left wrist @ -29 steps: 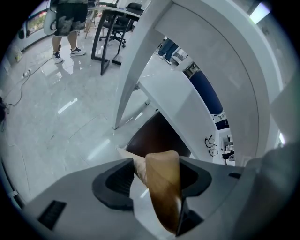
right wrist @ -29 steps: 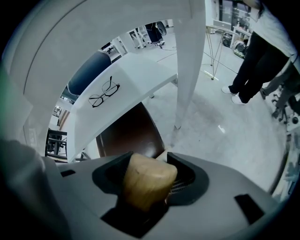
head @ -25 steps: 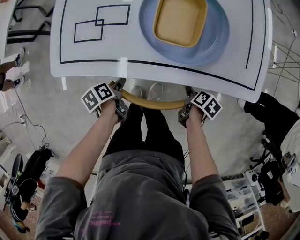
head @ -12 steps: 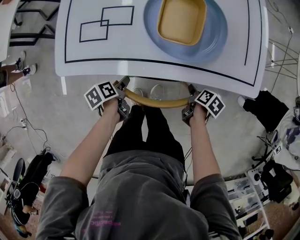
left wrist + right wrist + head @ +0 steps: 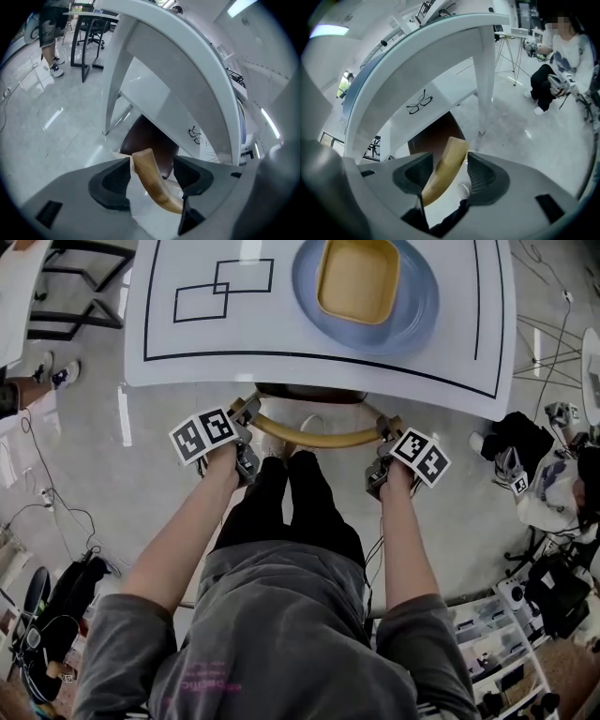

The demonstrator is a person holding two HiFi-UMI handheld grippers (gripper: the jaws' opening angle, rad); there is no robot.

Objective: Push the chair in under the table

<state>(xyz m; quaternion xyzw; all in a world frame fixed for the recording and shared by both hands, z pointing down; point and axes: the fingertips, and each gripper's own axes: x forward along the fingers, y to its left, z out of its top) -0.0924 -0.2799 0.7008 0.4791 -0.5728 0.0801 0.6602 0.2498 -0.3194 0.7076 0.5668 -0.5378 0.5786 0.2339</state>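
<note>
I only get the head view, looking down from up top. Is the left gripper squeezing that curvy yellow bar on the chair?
Observer: No. The left gripper view shows the left gripper with its jaws apart. They have just been opening, and the wooden rail sits between them with a gap beside it.
Operator: Okay! Is the seat tucked under the table? I mostly just see the tabletop.
Observer: Yes. Seen from low down in that same view, the dark brown seat reaches in beneath the top of the white table.
</note>
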